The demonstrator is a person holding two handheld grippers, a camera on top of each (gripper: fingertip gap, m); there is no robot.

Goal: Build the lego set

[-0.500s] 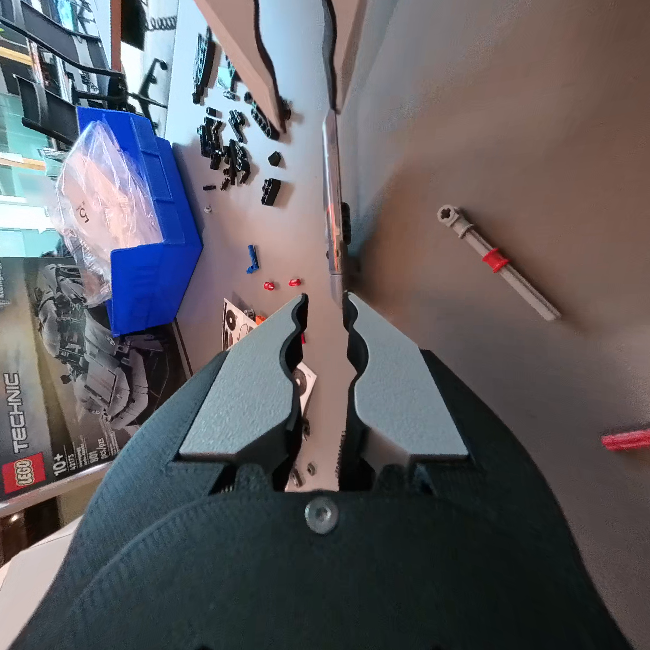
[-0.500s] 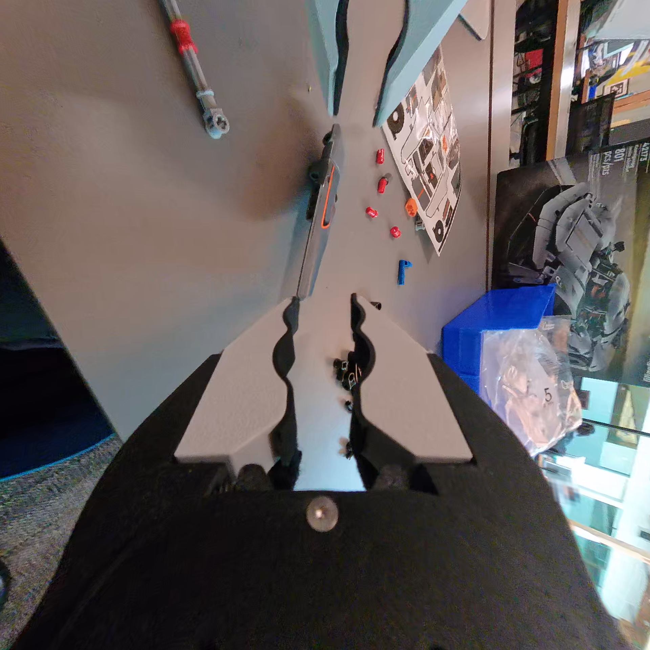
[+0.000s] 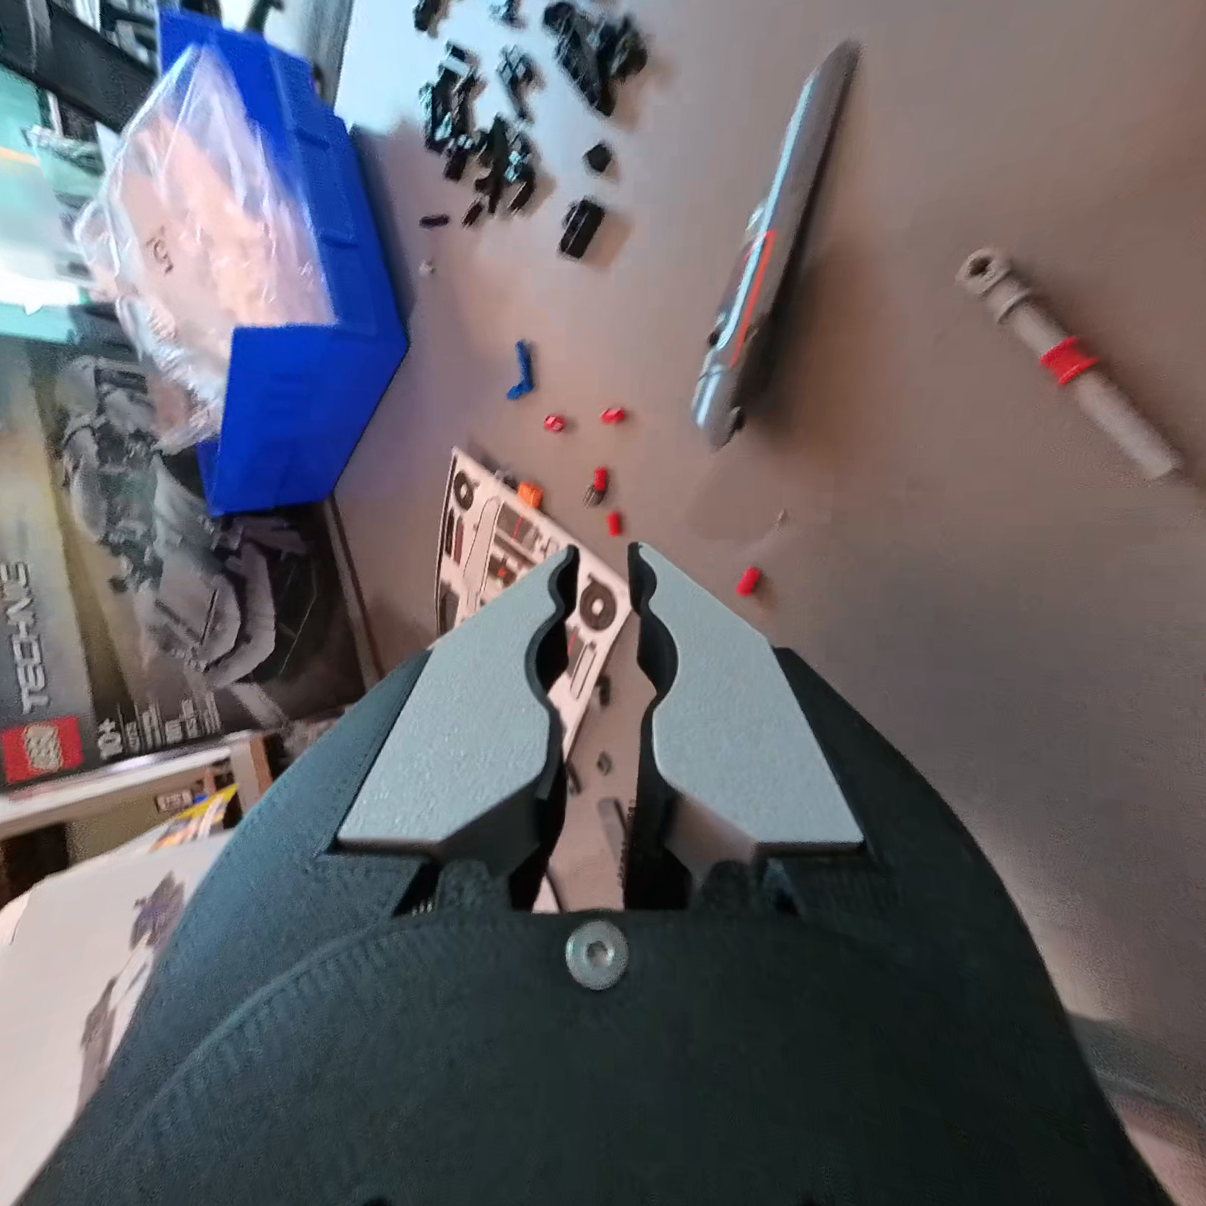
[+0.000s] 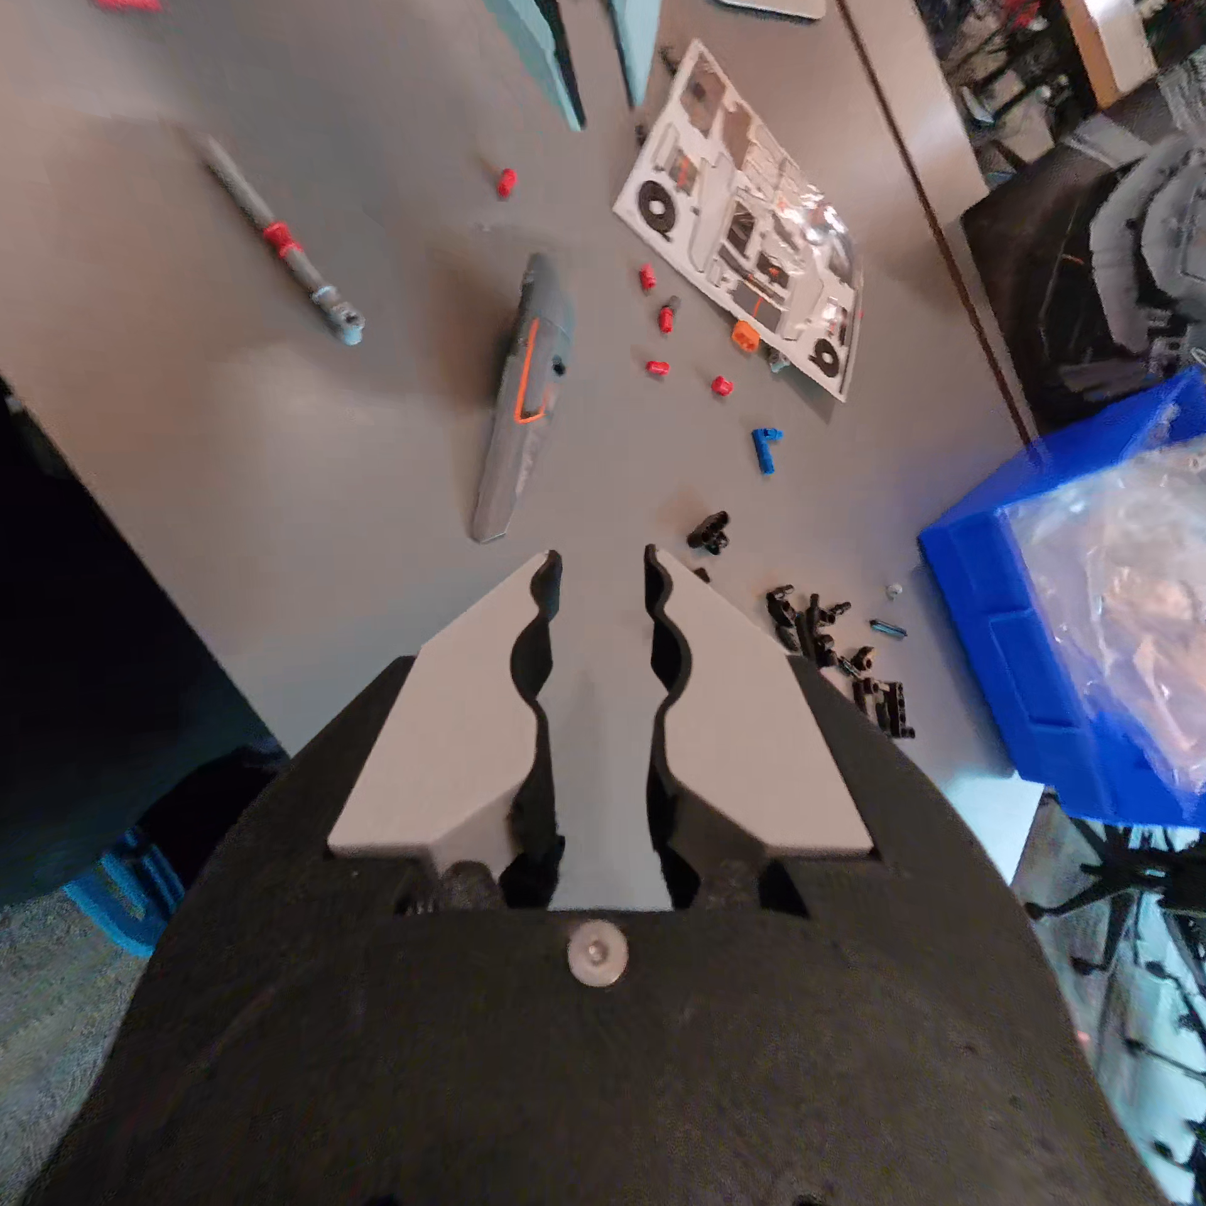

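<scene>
Both grippers have been drawn back and raised from the grey panel (image 4: 525,398), which half a second ago lay between them on the table (image 4: 326,457). The left gripper (image 3: 602,555) and right gripper (image 4: 599,555) are seen parted and empty, so a fresh pick seems to be sought (axle (image 4: 280,238) or red pins (image 4: 658,367), perhaps). The panel lies flat, its long axis running between the two grippers, pointed end towards the right one.

Six red pins (image 4: 657,367), one blue bin (image 4: 1018,659).
</scene>
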